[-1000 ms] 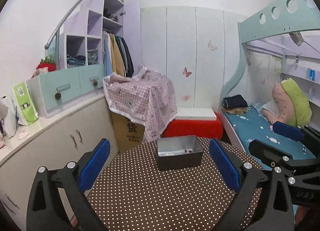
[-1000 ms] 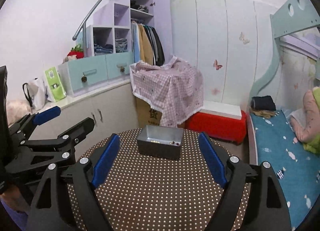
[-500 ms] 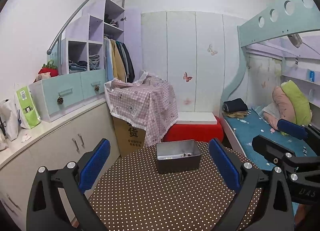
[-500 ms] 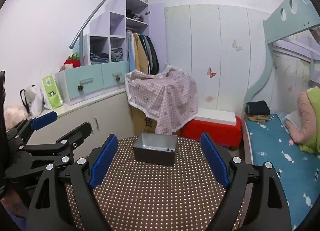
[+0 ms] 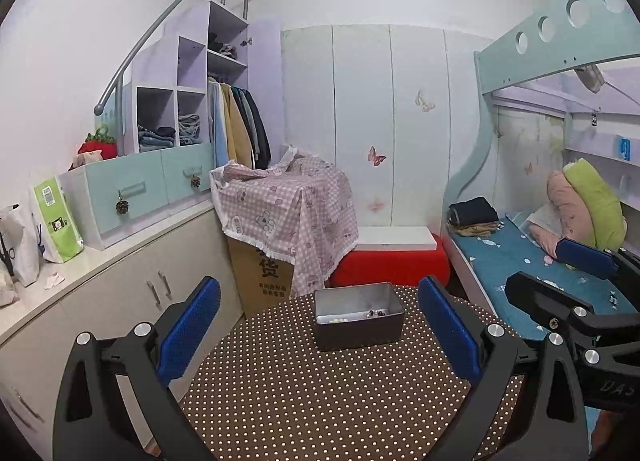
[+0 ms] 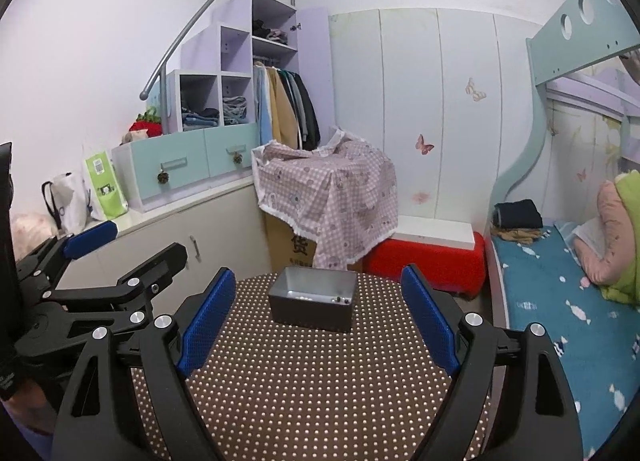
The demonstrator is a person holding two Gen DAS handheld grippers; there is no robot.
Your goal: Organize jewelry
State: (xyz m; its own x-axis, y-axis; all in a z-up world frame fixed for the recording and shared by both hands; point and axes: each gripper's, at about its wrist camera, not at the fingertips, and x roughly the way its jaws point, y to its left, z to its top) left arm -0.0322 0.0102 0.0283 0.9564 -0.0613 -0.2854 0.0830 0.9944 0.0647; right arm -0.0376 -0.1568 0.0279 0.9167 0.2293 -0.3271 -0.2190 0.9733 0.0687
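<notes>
though small — grey metal box [image 5: 358, 317], jewelry [image 5: 376, 313] inside

- A round table [image 5: 320, 401] under a brown cloth with pale dots carries the things.
- One grey metal box [image 5: 357, 315] stands directly on it, toward the far edge, open at the top.
- Small beads and dark bits of jewelry [image 5: 376, 313] lie inside the box; their kind cannot be told.

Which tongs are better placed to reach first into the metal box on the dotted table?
Neither clearly: left tongs and right tongs are both open, empty and aimed at the metal box. The dark pieces lie toward its right end, slightly favouring the right.
</notes>
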